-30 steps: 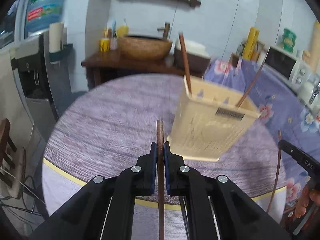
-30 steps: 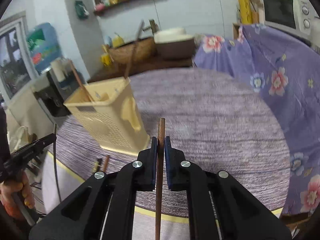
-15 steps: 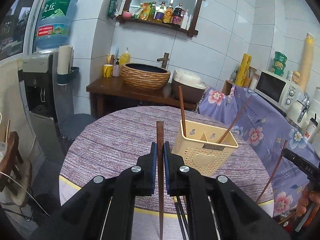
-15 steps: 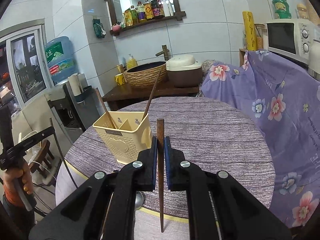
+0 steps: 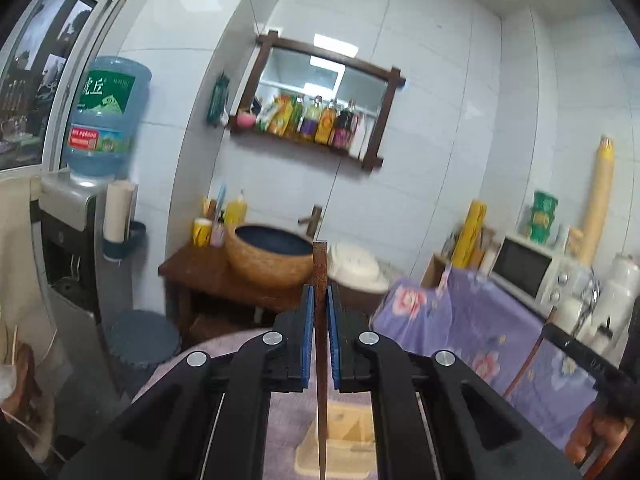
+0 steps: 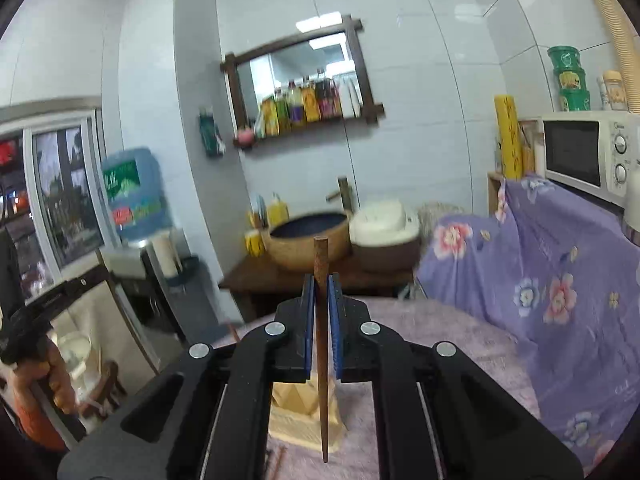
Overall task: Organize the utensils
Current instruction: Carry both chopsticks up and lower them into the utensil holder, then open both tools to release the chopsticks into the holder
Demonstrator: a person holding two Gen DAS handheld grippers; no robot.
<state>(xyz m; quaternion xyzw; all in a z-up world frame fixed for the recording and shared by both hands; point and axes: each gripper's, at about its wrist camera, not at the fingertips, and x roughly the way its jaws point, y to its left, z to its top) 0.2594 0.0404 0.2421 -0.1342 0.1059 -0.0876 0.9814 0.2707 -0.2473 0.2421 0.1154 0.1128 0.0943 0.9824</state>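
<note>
The left gripper [image 5: 319, 308] has risen since the earlier frames, fingers clamped on a brown chopstick [image 5: 321, 356] above the yellow basket [image 5: 340, 440] on the bench [image 5: 280, 420]. The right gripper [image 6: 320, 304], likewise lifted, clamps its own chopstick [image 6: 321, 360] over that basket [image 6: 304, 416].

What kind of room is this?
Most likely a home kitchen or dining corner: a microwave sits on a cloth-covered counter, bottles of sauce line a wall shelf, and a water dispenser stands beside a basin.
</note>
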